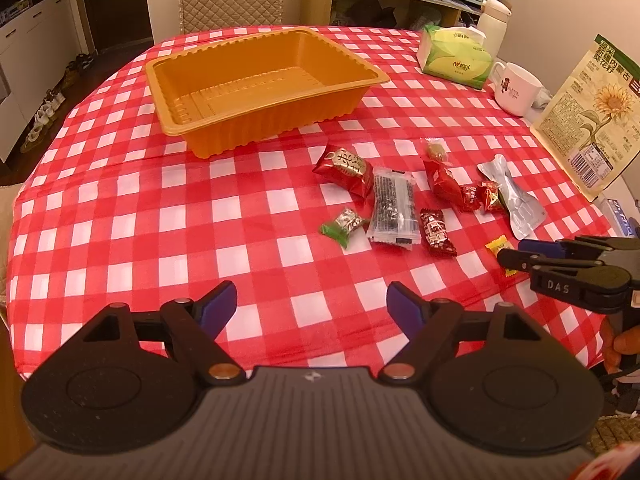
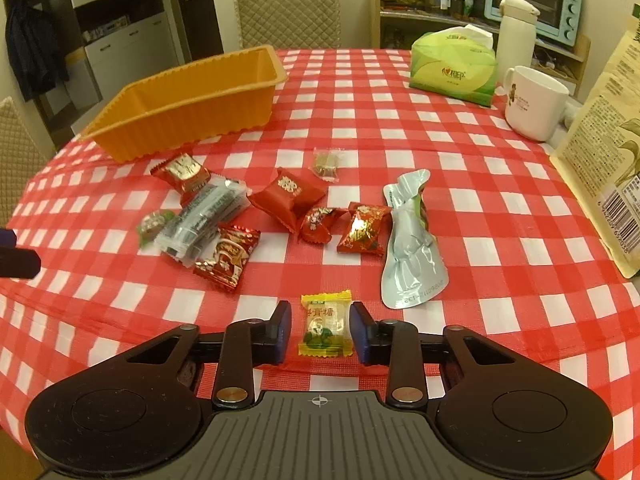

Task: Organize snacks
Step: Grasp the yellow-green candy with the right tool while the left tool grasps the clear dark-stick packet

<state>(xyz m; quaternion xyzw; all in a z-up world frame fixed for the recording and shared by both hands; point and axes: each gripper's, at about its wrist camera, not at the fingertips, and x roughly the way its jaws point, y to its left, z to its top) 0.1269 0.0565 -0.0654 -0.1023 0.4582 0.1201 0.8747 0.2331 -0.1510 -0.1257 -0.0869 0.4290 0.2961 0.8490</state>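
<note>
An empty orange tray (image 1: 224,76) stands at the back left of the checked table; its side also shows in the right wrist view (image 2: 192,116). Several wrapped snacks lie in front of it: red candies (image 2: 286,200), a clear black bar (image 2: 204,220), a silver pouch (image 2: 408,244). A small yellow candy (image 2: 325,325) lies between the fingers of my right gripper (image 2: 320,332), which is open around it, pads apart from the wrapper. My left gripper (image 1: 311,306) is open and empty, low over bare cloth. The right gripper (image 1: 520,260) shows at the right in the left wrist view.
A green tissue pack (image 2: 452,68), a white mug (image 2: 534,102), a white flask (image 2: 516,32) and a sunflower seed bag (image 2: 604,148) stand along the right side. A padded chair (image 2: 288,12) is behind the table. The table's round edge drops off at the left.
</note>
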